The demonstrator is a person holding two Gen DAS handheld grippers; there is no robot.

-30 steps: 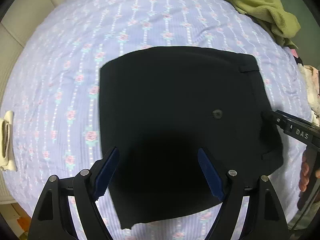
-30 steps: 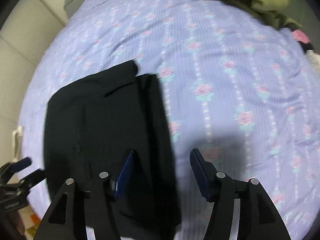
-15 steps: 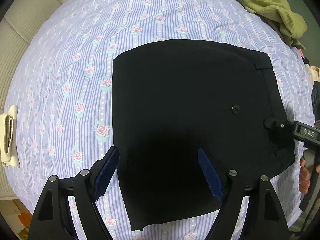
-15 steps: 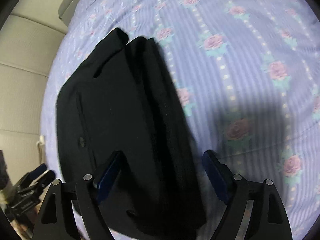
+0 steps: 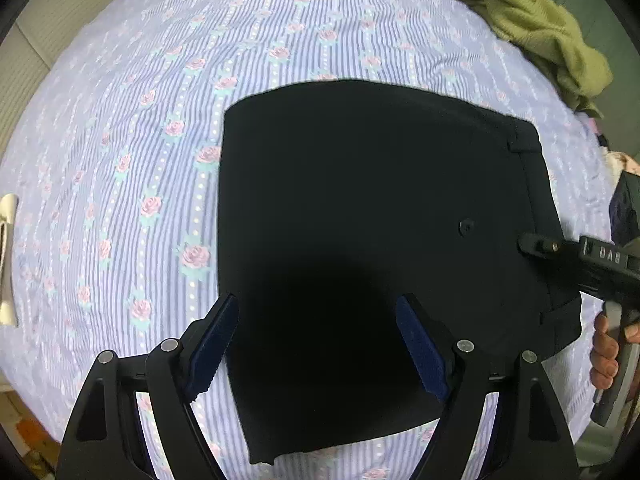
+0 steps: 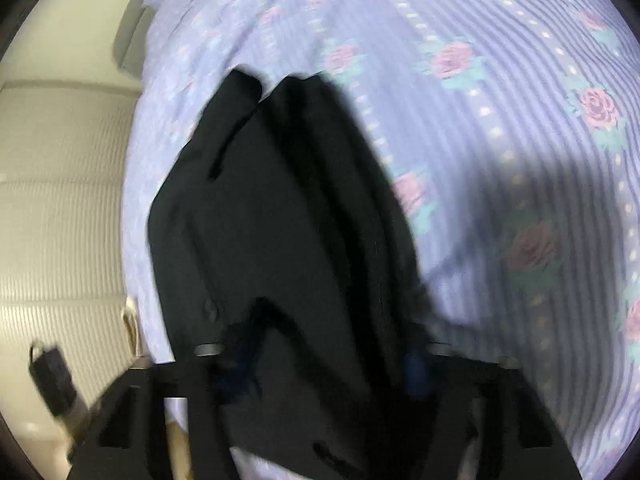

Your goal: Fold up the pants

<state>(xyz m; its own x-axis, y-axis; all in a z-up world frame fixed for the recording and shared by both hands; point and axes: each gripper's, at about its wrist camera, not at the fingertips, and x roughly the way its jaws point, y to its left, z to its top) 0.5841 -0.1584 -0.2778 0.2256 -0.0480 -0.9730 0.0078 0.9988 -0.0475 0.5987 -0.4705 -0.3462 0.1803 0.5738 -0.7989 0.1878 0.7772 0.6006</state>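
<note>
A: Where are the pants (image 5: 360, 220) seen?

B: Folded flat mid-bed (image 5: 140, 120), a green garment (image 5: 540, 32) bunched far right.

A: And the tools?

B: The left tool (image 5: 316, 348) is held wide open above the near edge. The right tool (image 6: 320, 364) is too blurred to tell.

Sharp left view, motion-blurred right view, strong fisheye bulge.

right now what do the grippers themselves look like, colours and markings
The left gripper is a black frame with triangular cut-outs, silver round pins and two navy ribbed pads. The right gripper is also black, with white lettering on its body and a brass-coloured pin near the tip; a bare hand holds its grey handle.
</note>
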